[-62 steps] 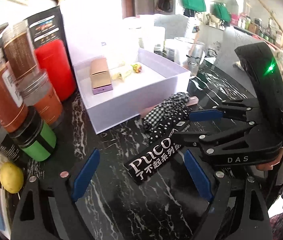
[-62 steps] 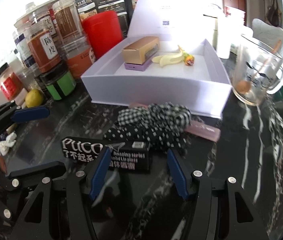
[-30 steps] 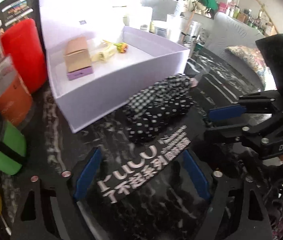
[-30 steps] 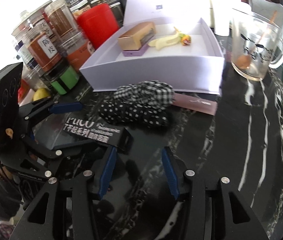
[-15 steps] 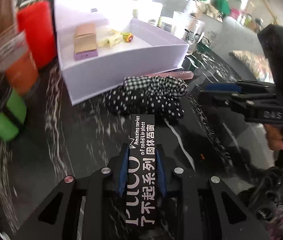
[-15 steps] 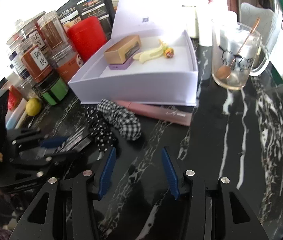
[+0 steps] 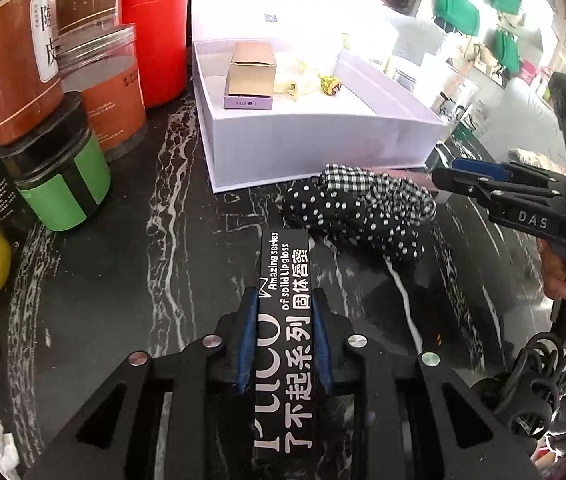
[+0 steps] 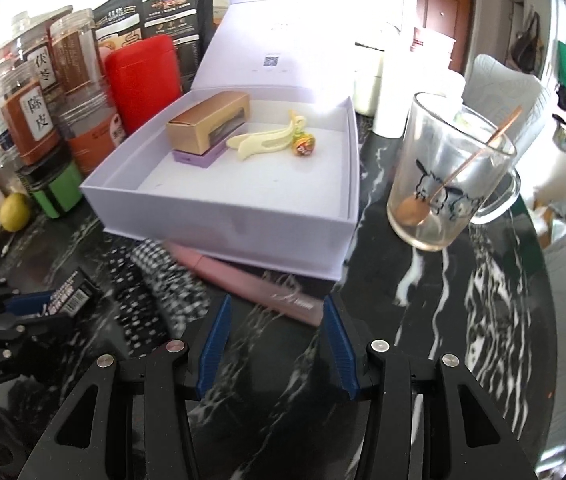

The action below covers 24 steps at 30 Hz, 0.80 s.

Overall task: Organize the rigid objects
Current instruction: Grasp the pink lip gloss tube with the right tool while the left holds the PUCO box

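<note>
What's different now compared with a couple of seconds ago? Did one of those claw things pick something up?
Yes. The left gripper, open around the black lip gloss box before, has closed on it. The right gripper, which first straddled that box, swung away and now hangs open over the pink box. The lavender box and its contents, the scrunchies and the jars stayed put.

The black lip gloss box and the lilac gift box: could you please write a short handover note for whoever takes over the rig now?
Left gripper: jaws shut on the black lip gloss box.
Right gripper: jaws open, nothing between them, over the black marble table near the pink case.
Lilac gift box: open, holding a gold carton, a cream hair clip and a lollipop.
Done: lip gloss box gripped.
Left: probably put it in the gift box, then the pink case. The fabric scrunchies are soft.
</note>
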### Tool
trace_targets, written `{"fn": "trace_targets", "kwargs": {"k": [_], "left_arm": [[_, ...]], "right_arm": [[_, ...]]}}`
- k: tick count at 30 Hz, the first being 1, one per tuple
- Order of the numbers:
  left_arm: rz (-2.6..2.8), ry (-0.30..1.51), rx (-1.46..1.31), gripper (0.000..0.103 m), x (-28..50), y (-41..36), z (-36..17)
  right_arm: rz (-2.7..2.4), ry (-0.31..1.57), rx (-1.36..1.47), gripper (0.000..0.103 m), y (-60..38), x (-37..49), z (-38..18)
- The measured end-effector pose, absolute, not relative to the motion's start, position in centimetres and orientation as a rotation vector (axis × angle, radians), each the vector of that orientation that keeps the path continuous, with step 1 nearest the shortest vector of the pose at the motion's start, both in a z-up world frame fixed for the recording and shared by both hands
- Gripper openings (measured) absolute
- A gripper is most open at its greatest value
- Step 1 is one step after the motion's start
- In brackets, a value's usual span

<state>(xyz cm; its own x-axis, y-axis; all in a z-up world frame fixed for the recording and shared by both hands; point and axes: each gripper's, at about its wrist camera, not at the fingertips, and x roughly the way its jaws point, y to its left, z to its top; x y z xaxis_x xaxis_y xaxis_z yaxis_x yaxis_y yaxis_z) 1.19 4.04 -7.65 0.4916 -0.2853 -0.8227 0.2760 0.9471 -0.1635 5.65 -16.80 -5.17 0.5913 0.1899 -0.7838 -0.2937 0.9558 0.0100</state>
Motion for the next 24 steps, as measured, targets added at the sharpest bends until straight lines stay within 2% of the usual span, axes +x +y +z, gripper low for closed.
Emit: {"fn": "trace_targets", "kwargs": {"k": [16, 17, 18, 24], "left_arm": [[-0.288, 0.989, -0.013, 0.026, 1.6, 2.7, -7.5], [-0.288, 0.988, -0.015, 0.026, 1.6, 2.7, -7.5], [-0.287, 0.989, -0.017, 0.026, 1.6, 2.7, -7.5], [-0.284, 0.988, -0.015, 0.026, 1.4, 2.7, -7.5]], "right_arm": [[0.513, 0.975, -0.316, 0.047, -14.9, 8.6, -7.5], [0.512, 0.975, -0.322, 0.046, -14.8, 8.6, -7.5], [0.509, 0.977, -0.333, 0.040, -14.7, 8.5, -7.6], [0.544, 0.982, -0.382, 0.026, -14.7, 6.2, -7.5]]}}
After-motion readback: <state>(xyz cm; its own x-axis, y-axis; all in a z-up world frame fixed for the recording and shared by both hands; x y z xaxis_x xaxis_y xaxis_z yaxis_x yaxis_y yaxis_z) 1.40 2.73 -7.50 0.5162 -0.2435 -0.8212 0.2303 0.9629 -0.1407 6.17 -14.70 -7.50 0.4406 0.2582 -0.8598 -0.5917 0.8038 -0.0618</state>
